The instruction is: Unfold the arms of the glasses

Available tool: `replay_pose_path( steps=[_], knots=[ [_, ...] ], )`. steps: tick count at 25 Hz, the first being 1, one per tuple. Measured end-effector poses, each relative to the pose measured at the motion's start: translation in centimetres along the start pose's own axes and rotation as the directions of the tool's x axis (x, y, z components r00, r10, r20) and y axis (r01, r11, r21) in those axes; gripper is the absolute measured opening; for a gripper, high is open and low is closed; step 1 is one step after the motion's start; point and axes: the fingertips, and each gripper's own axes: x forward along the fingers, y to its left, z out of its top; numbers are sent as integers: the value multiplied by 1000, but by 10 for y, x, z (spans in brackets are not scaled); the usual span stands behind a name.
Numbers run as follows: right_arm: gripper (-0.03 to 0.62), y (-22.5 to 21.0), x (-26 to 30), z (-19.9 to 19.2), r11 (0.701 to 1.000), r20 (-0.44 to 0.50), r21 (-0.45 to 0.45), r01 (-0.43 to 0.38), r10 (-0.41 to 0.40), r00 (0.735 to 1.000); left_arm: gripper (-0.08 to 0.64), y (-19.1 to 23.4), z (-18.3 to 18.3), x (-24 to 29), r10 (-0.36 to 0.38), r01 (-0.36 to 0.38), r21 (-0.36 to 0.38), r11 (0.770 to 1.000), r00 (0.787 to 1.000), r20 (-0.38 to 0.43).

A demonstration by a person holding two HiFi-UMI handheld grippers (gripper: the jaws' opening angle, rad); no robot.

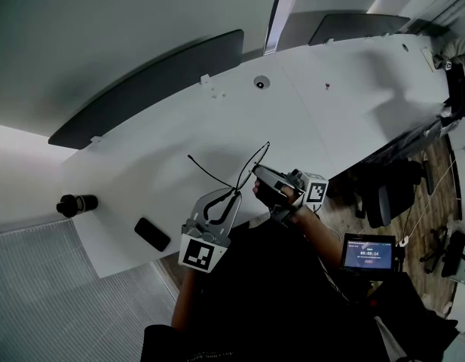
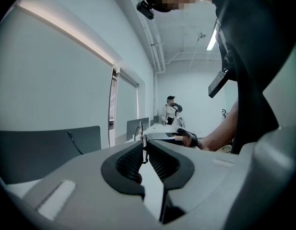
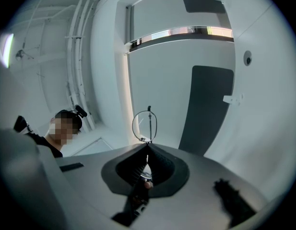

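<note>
The left tongs (image 2: 144,145) clamp a thin arm of the glasses (image 3: 144,124), the right tongs (image 3: 148,150) the frame, in mid-air over the desk (image 1: 330,111) edge. Swinging too hard could bend the hinge (or the wire slips free).

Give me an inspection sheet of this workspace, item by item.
Surface: long white table.
Job's things: glasses, held off the table between both grippers.
Clutter: black cylinder and flat black item near the table's left end.
Grippers: left gripper and right gripper both shut on the glasses.
Cables: none on the table; thin pale cable by the chairs.
Surroundings: dark divider panels, office chairs, small screen, seated person far off.
</note>
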Motion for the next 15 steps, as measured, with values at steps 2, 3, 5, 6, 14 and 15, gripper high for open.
replay_pose_path(
  steps=[2,3,5,6,14,15],
  knots=[
    [12,0,1,-1,1000,-4,-3,0,0,1000,41,1,2,-1,-4,4,29,1000,1000,1],
    [11,1,1,-1,1000,-4,-2,-3,3,1000,41,1,3,-1,-5,5,39,999,1000,-1],
    [12,2,1,-1,1000,-6,-2,-7,7,1000,41,1,3,-2,-7,8,51,999,1000,-5],
    [12,2,0,-2,1000,-9,-3,-8,8,1000,40,1,4,-2,-8,8,57,998,1000,-8],
    [12,6,1,-10,999,-51,2,-39,39,998,37,19,4,-17,49,-47,64,997,998,-27],
    [12,7,1,-11,999,-55,6,-43,43,998,35,22,3,-20,61,-59,58,997,998,-35]
  ],
)
